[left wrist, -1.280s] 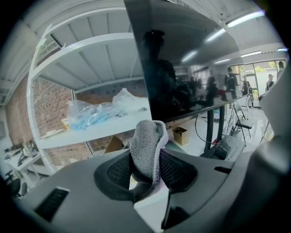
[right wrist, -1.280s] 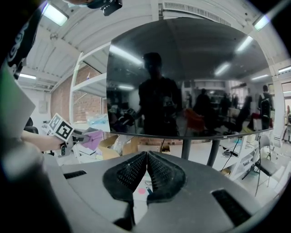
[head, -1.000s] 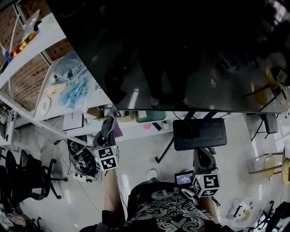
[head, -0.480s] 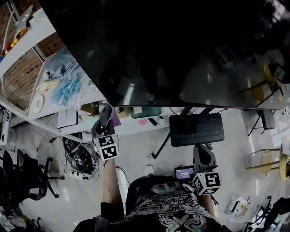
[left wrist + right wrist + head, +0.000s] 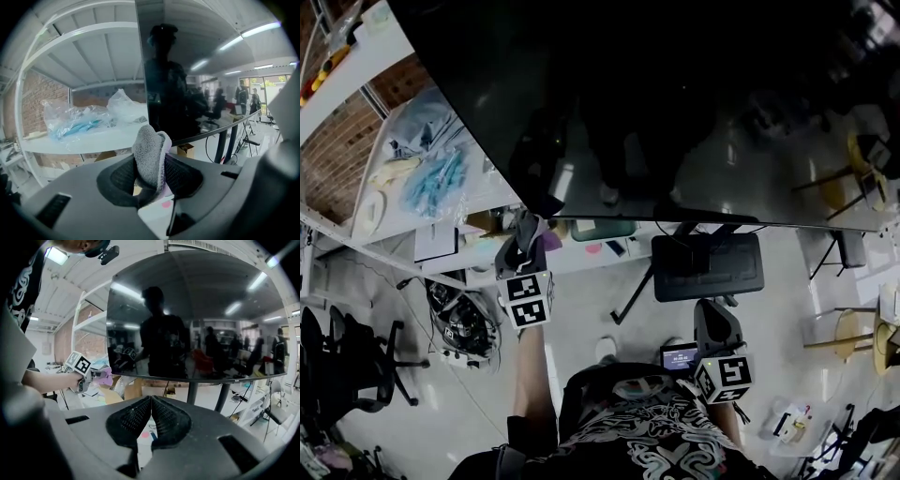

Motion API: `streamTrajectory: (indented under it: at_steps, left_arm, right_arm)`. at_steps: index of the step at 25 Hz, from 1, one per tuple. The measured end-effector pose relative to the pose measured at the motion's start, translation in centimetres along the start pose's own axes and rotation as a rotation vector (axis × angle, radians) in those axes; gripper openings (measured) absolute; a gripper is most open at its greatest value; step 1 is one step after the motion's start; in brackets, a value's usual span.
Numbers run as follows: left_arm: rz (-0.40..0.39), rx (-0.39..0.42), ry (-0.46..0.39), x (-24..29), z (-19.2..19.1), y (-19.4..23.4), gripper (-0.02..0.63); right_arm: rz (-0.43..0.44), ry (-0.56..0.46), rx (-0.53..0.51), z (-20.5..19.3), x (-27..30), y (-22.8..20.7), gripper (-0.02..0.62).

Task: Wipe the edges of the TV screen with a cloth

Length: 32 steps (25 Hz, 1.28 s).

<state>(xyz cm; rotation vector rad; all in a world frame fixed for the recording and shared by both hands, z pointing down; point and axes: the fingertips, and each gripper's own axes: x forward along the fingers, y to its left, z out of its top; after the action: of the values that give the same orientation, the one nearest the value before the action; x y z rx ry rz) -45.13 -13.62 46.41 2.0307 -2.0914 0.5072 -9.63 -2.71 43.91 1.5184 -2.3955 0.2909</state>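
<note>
Where the cloth (image 5: pixel 151 154) sits: pinched between the jaws of the left tool (image 5: pixel 525 236), at the lower left corner of the TV screen (image 5: pixel 675 112); whether it touches the bezel cannot be told.
Cloth axis: it stands up out of the tool, with its long axis along the jaws and its tip toward the screen's left edge.
Around: a white shelf (image 5: pixel 70 140) with plastic bags (image 5: pixel 79 121) is left of the screen. A cardboard box (image 5: pixel 186 150) is below it, a black stand base (image 5: pixel 708 266) is on the floor, and an office chair (image 5: pixel 356 361) is far left.
Cloth look: folded grey nap with a lilac rim.
Right tool (image 5: pixel 151 404): jaws pressed together with nothing between them, held low by the person's torso, facing the screen and well apart from it.
</note>
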Motion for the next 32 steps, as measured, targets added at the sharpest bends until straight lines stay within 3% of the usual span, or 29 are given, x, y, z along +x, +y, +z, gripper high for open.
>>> streamTrajectory:
  at_steps: [32]
  left_arm:
    - [-0.103, 0.003, -0.022, 0.2, 2.1, -2.8, 0.150]
  right_arm:
    - [0.003, 0.041, 0.024, -0.6, 2.1, 1.1, 0.029]
